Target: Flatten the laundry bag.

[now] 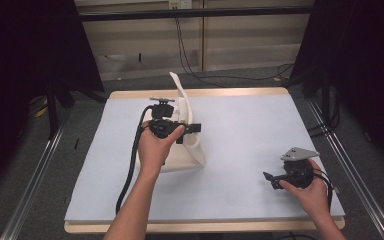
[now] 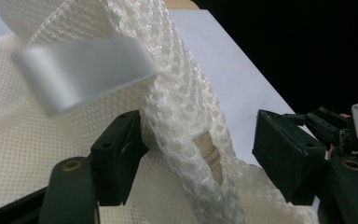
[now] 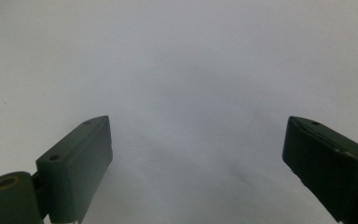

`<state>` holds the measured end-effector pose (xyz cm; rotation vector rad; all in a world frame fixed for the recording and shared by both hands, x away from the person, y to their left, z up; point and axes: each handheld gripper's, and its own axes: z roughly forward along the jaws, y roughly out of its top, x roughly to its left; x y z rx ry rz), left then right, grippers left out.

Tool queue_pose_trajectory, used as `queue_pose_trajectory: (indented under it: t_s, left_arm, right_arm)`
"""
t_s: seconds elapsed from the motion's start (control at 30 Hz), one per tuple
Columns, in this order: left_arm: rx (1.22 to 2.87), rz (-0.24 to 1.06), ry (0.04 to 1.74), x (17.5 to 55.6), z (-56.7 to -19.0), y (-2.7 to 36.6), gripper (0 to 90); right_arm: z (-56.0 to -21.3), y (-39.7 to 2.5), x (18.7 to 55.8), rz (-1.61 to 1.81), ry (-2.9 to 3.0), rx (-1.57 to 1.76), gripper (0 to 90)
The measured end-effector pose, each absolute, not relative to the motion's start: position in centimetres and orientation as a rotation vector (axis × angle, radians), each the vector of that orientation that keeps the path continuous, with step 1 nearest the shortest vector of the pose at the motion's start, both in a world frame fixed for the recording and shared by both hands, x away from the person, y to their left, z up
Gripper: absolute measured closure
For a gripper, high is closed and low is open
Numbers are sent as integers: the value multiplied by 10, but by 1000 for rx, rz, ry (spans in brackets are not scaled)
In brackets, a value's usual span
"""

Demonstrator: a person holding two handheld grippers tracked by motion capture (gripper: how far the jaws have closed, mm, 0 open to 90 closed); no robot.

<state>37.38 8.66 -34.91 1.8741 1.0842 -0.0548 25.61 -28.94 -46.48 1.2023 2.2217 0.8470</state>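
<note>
Standing between wide-apart jaws of left gripper: mesh bag edge.

Open-weave white mesh cloth bag, rough; smooth satin grey strap; matt black plastic left gripper; matt pale table.

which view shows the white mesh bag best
The left gripper view: the white mesh bag sits close up between the open left gripper, its netting, grey strap and tan label clear. The high view shows its whole shape, small. The right gripper view faces bare table.
</note>
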Motion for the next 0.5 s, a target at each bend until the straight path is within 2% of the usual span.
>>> queue_pose_trajectory:
  t_s: [0.5]
  left_arm:
    - [1952,-50,1010,364,-332,79,239]
  right_arm:
    - [-465,-289,256,843,2222,1199,80]
